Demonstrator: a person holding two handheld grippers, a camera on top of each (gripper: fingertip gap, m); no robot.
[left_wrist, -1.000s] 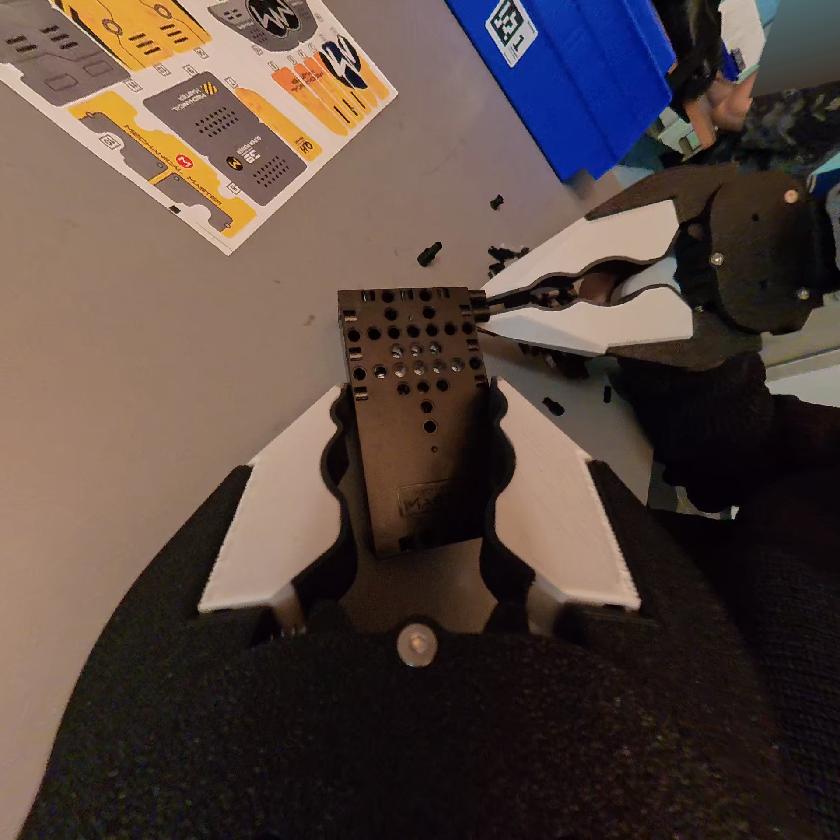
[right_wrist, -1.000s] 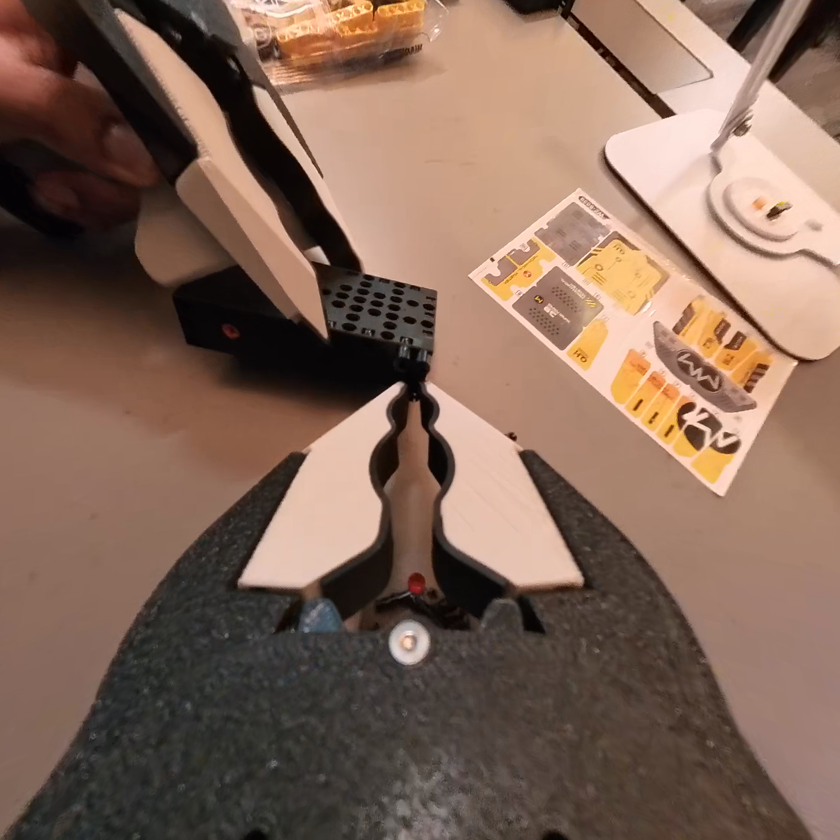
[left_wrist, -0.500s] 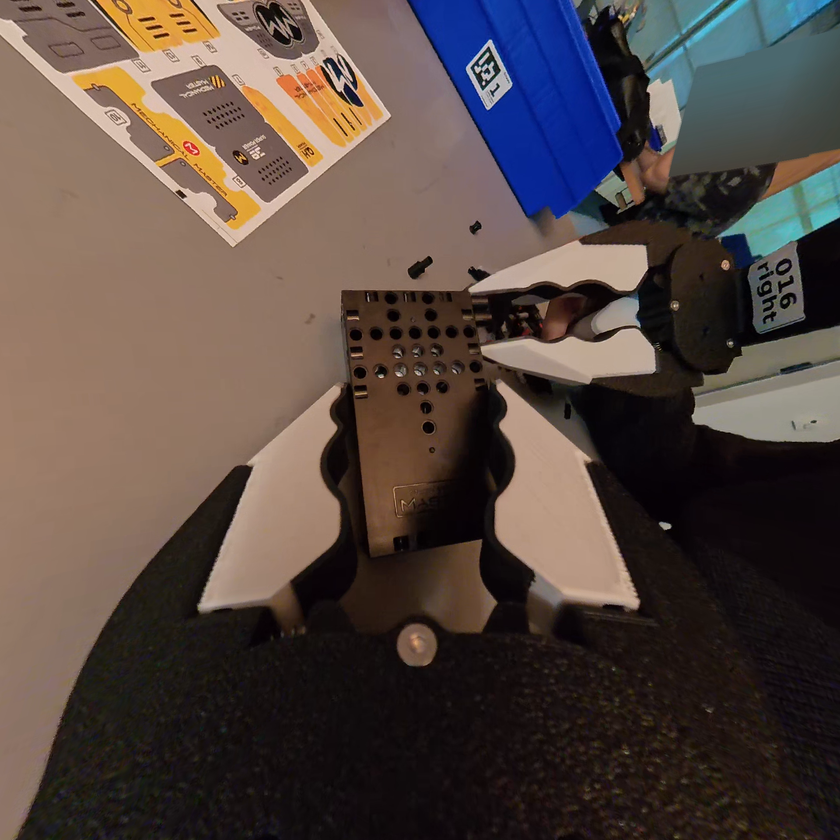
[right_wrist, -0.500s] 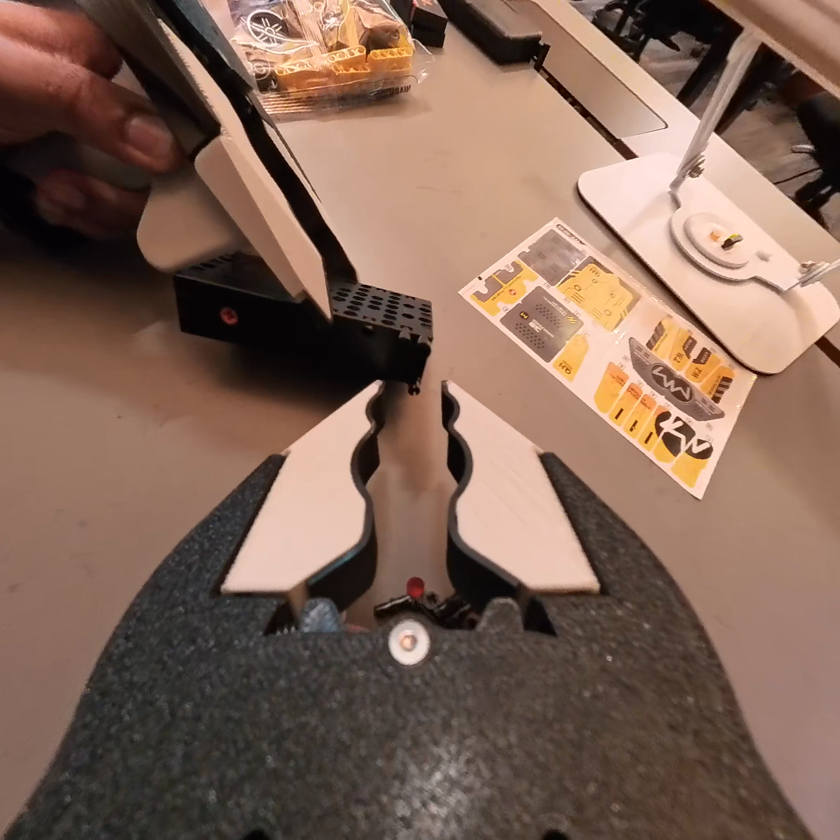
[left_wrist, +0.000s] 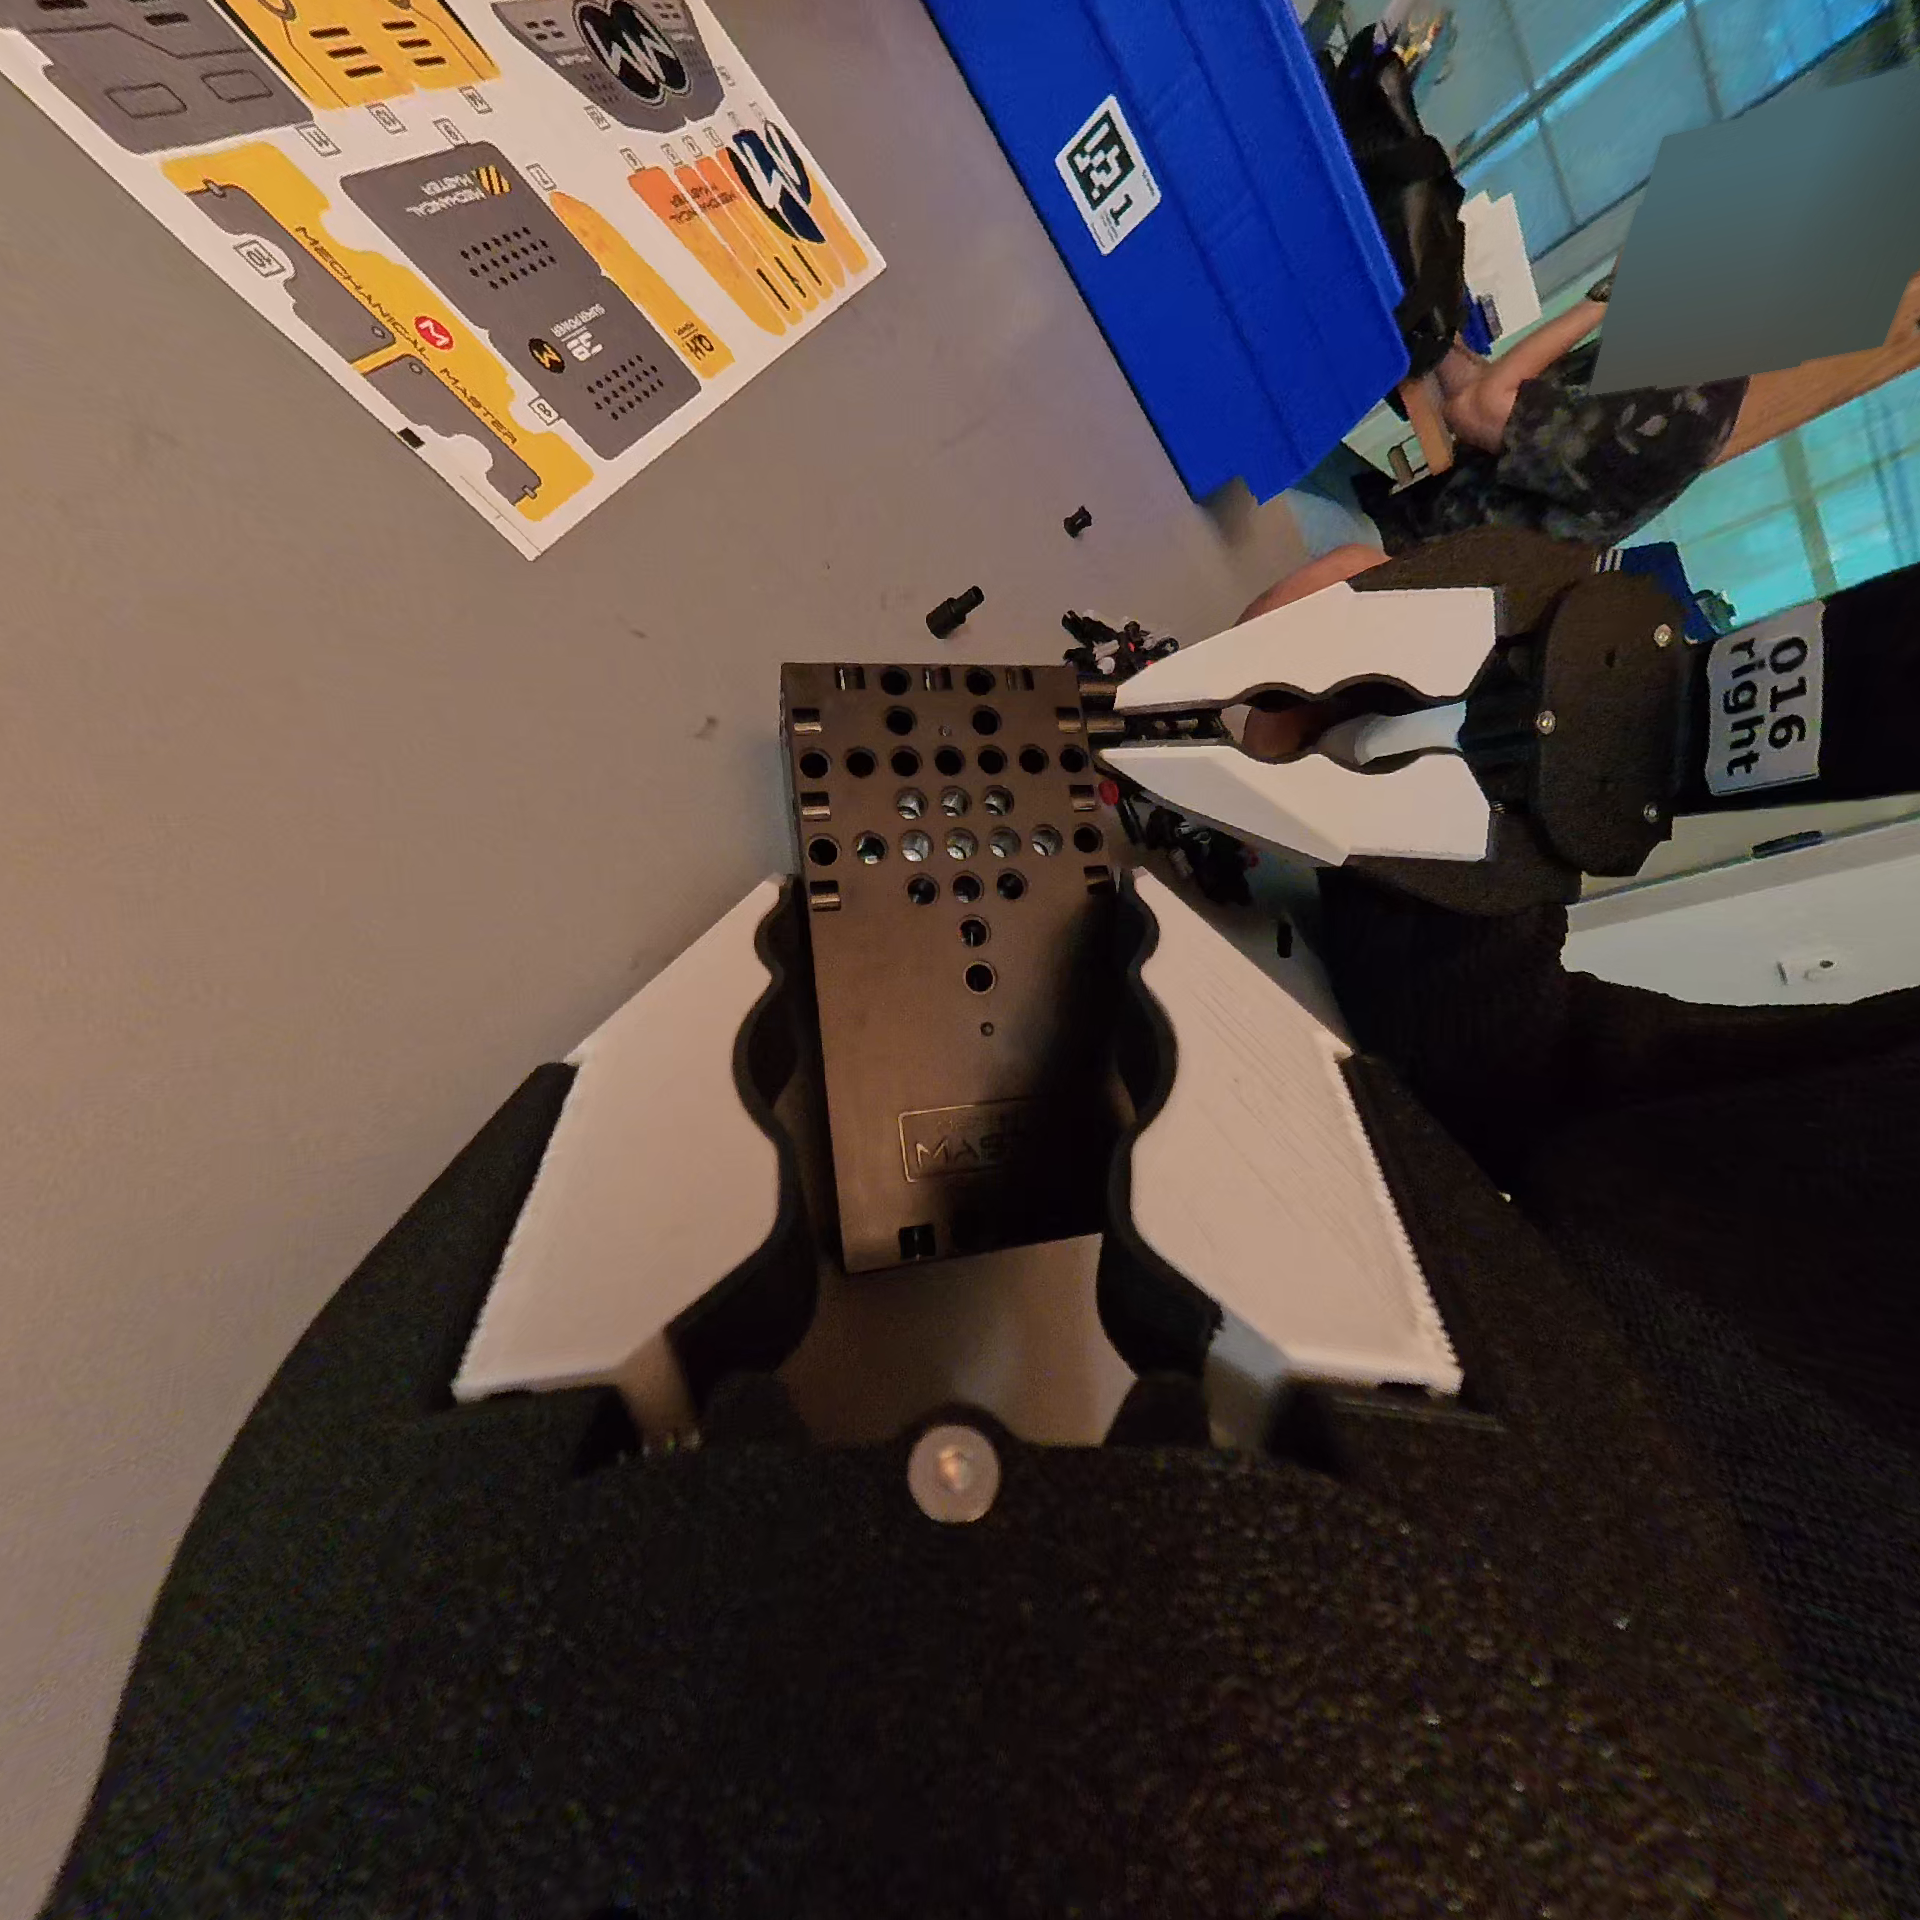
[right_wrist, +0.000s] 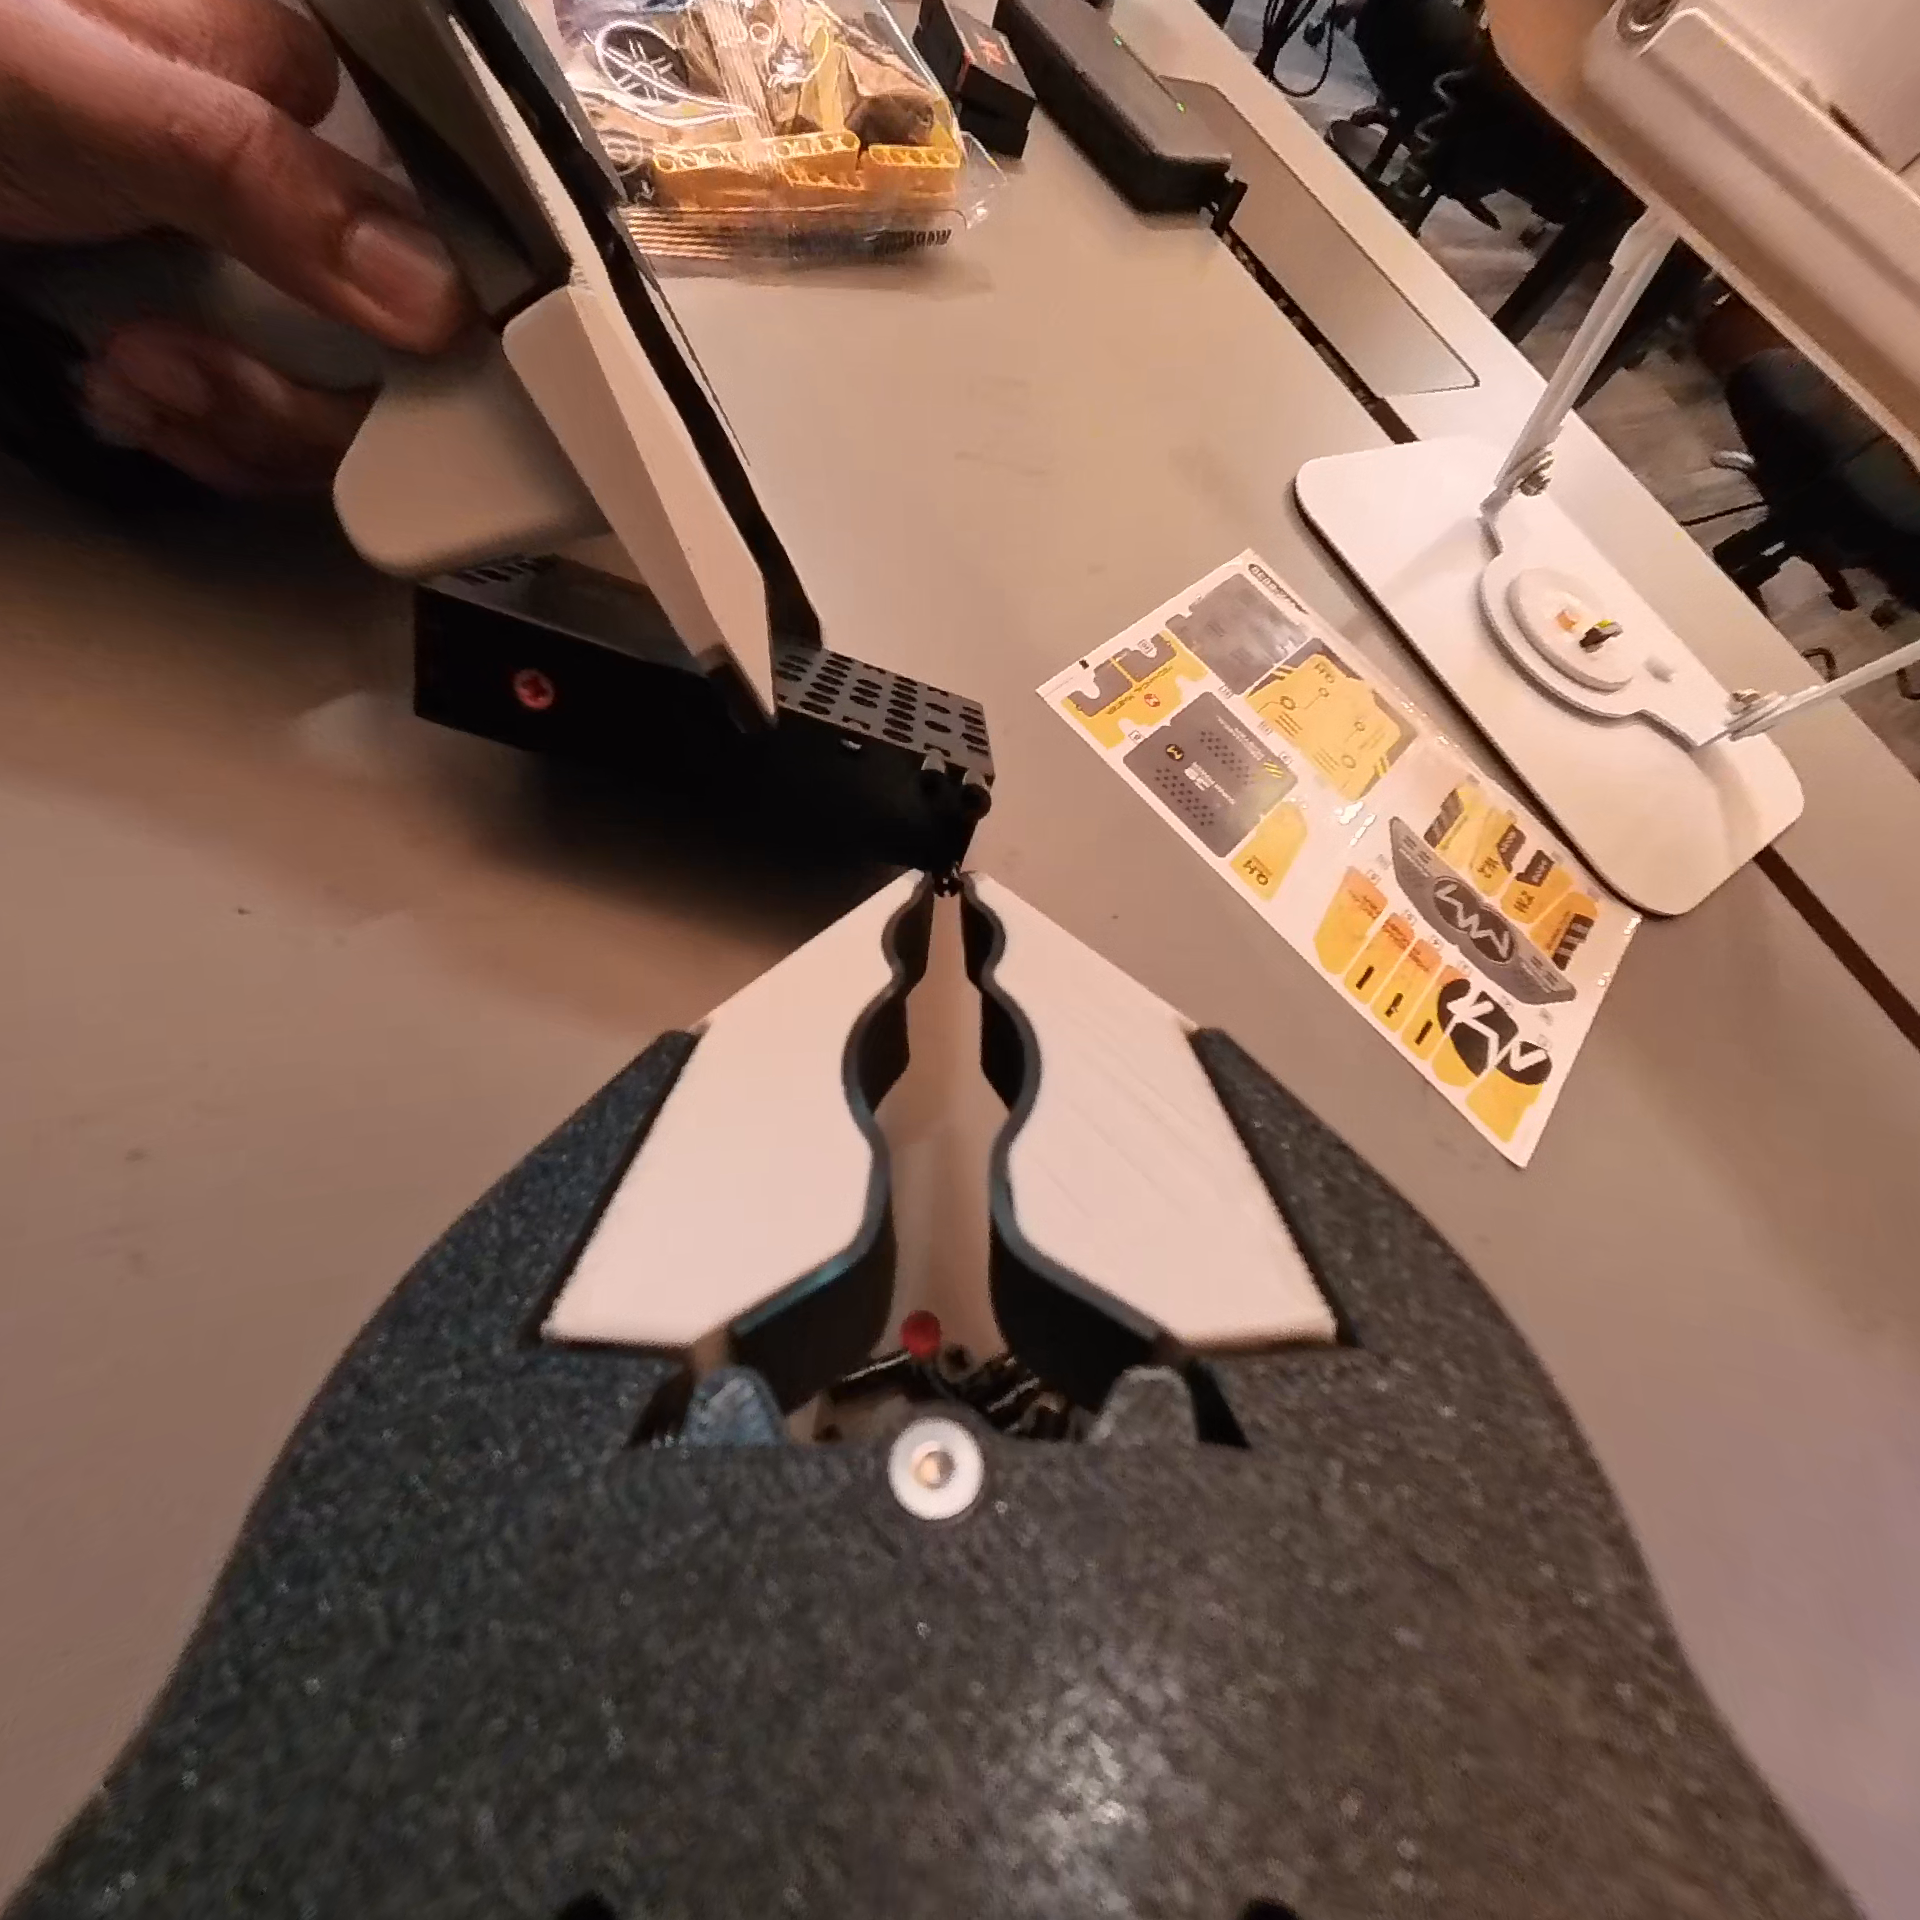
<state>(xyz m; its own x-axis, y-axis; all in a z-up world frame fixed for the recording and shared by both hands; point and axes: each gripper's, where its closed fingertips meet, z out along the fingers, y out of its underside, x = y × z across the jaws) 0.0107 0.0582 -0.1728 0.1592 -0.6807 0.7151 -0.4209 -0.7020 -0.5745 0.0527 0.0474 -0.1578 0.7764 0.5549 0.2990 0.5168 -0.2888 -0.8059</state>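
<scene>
A black box (left_wrist: 935, 935) with many round holes in its top lies on the grey table (left_wrist: 312, 831). My left gripper (left_wrist: 956, 883) is shut on its two long sides. The box also shows in the right wrist view (right_wrist: 883, 717), under a white left finger (right_wrist: 644, 468). My right gripper (right_wrist: 943, 881) has its tips nearly together on a small black pin (right_wrist: 948, 868) that sticks out of the box's near corner. In the left wrist view the right gripper (left_wrist: 1107, 732) comes in from the right and meets the box's side.
A yellow and grey sticker sheet (left_wrist: 468, 260) lies beyond the box, also in the right wrist view (right_wrist: 1351, 831). A blue bin (left_wrist: 1195, 239), loose black pins (left_wrist: 954, 611), a white lamp base (right_wrist: 1538, 665), a bag of yellow parts (right_wrist: 790, 135) and a hand (right_wrist: 208, 208) show. The tips of one gripper are about 6 centimeters away from the tips of the other.
My right gripper was shut on the pin a second ago, opened and drew back half a second ago, and has now closed on the pin again. The left gripper and box stayed put.
</scene>
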